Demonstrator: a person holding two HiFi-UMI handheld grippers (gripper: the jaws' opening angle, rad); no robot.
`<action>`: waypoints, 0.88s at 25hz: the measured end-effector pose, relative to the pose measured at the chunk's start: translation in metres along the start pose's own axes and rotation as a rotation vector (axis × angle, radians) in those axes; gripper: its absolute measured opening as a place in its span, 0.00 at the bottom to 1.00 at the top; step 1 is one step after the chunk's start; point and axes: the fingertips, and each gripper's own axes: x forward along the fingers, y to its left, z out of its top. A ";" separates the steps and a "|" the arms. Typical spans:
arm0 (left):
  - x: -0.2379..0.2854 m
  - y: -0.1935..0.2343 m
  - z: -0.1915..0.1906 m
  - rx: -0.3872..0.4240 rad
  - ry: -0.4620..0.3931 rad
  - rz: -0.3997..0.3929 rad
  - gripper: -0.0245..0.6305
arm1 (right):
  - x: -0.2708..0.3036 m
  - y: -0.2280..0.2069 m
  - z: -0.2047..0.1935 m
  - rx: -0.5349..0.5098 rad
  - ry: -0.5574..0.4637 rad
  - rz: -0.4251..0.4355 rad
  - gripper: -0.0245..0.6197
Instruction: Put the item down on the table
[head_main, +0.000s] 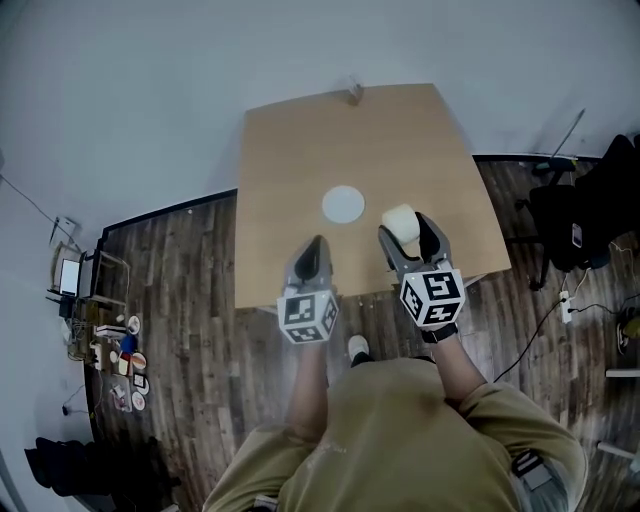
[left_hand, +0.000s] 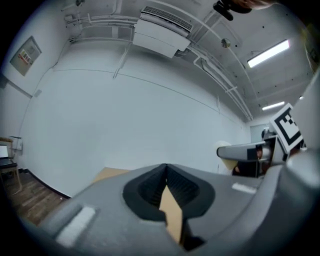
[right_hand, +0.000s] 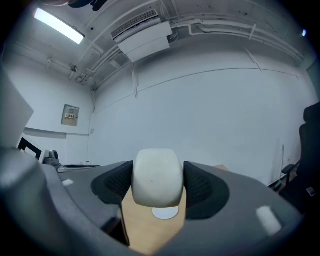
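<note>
**Cream item in the right gripper, not yet set down**

The cream item (right_hand: 156, 177), a pale rounded block, is pinched between the jaws of the right gripper (head_main: 405, 228). It sits right of centre in the head view, over the near part of the table (head_main: 300, 150) and seemingly clear of the wood. A white disc (head_main: 343, 204) lies just to its left. The left gripper (head_main: 312, 255), at lower centre, has its jaws pressed together on nothing.

To place it well, lower it straight onto bare wood beside the disc and keep it level. Spread the jaws only once the base rests.
</note>
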 end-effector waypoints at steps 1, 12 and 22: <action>0.007 0.008 -0.001 -0.005 -0.001 -0.011 0.04 | 0.011 0.001 -0.002 0.000 0.004 -0.011 0.53; 0.082 0.074 -0.036 -0.075 0.043 0.004 0.04 | 0.112 -0.014 -0.034 -0.028 0.077 -0.012 0.53; 0.166 0.115 -0.062 -0.096 0.143 0.052 0.04 | 0.223 -0.041 -0.077 -0.021 0.207 0.065 0.53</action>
